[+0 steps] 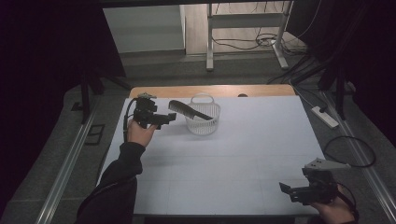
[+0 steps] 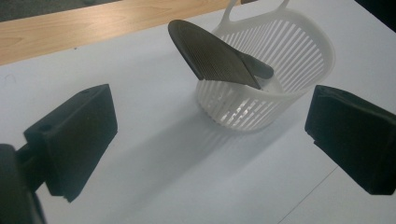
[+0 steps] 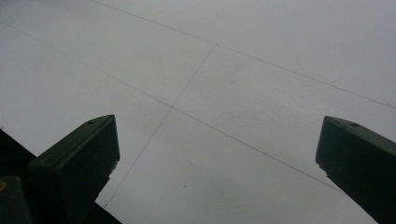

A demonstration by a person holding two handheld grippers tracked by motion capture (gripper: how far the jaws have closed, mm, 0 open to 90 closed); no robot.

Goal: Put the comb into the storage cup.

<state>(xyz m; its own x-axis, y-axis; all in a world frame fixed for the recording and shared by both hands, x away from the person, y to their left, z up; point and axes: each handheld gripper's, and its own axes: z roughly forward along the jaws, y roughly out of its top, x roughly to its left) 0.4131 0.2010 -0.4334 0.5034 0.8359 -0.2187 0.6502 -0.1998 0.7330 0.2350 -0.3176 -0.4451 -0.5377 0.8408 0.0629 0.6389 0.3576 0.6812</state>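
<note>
Your left gripper (image 1: 167,119) sits at the far left of the white surface (image 1: 243,154), just beside the white slatted basket (image 1: 204,122), and its jaws stand wide apart with nothing between them. In the left gripper view the two black jaws frame bare surface, and the basket (image 2: 280,88) lies a little beyond them, apart from both pads.

The black comb (image 1: 187,110) rests in that basket. Its handle end dips inside, while the toothed end leans over the basket's rim on the side toward your left gripper and sticks out tilted upward. In the left gripper view the comb (image 2: 212,58) lies across the near rim, its fine teeth facing you, and its handle goes down onto the basket's floor. The basket stands upright near the far edge of the surface, where a strip of bare wood (image 2: 93,23) shows beyond the white covering, and it has a loop handle on its far side.

Your right gripper (image 1: 292,192) is at the near right corner of the surface, well apart from the basket and comb. Its jaws are also spread wide and hold nothing; the right gripper view shows plain white surface (image 3: 224,93) with faint seam lines between them.
</note>
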